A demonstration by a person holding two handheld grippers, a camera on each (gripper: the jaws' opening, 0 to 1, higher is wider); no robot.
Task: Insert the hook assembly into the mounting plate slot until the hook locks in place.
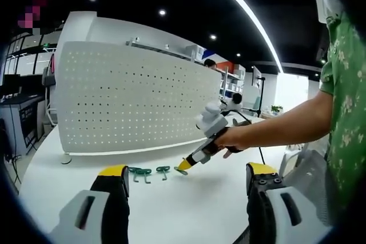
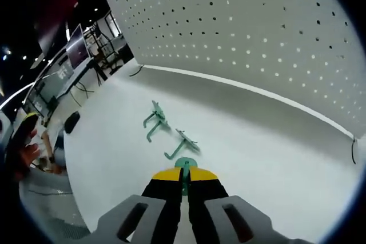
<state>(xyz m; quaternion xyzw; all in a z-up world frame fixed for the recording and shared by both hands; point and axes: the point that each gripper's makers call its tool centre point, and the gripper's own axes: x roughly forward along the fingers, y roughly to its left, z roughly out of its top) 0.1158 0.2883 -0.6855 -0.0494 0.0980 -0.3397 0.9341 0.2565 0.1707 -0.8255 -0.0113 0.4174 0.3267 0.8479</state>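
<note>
We find the right hand-held gripper [image 2: 184,180] clamped on a green hook [image 2: 184,167] low over the worktop [image 2: 274,158], pegboard [image 2: 257,32] ahead; left hand-held gripper [image 1: 186,184] apart, farther.

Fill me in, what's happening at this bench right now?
A person is working with a hand-held gripper in each hand at a white table in front of a white pegboard. The right hand-held gripper is down at the table, shut on a green hook. Two more green hooks lie loose on the table just beyond it. The left hand-held gripper is open, holding nothing, further back. No hook is on the pegboard yet.
</note>
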